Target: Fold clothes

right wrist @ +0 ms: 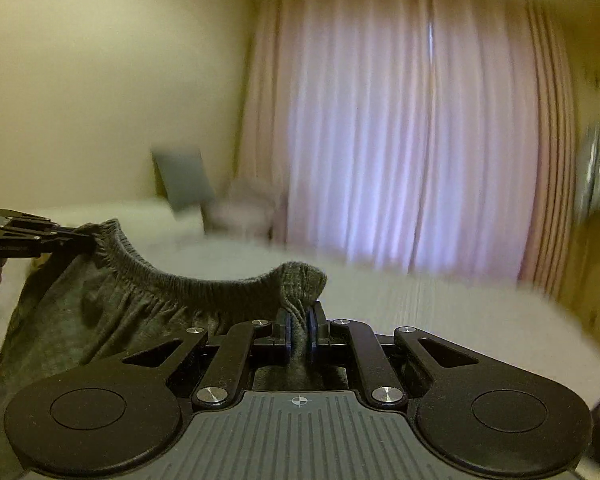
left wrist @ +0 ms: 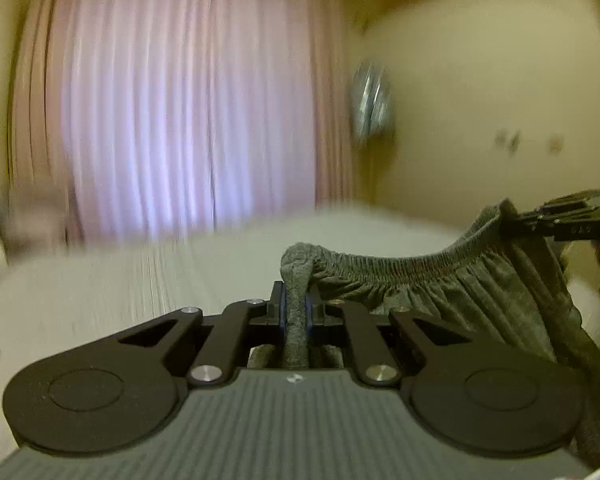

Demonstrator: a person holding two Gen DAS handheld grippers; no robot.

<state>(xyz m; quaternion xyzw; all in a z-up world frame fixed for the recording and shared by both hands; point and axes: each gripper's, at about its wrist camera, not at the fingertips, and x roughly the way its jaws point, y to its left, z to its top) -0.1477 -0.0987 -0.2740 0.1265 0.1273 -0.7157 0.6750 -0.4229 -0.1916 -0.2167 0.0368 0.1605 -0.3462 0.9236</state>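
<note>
A dark grey garment with an elastic waistband (left wrist: 440, 268) hangs in the air above a white bed (left wrist: 140, 280). My left gripper (left wrist: 297, 300) is shut on one end of the waistband. My right gripper (left wrist: 512, 216) shows at the right edge of the left wrist view, clamped on the other end. In the right wrist view the right gripper (right wrist: 299, 320) pinches the waistband (right wrist: 188, 276), and the left gripper (right wrist: 88, 236) holds the far end at the left. The cloth (right wrist: 80, 320) sags between them and drapes downward. The lower part of the garment is out of sight.
The white bed (right wrist: 440, 308) spreads below both grippers. Pink curtains (left wrist: 188, 120) cover the window behind it. A grey pillow (right wrist: 182, 180) leans on the cream wall at the bed's head. A blurred silvery object (left wrist: 370, 100) stands by the wall.
</note>
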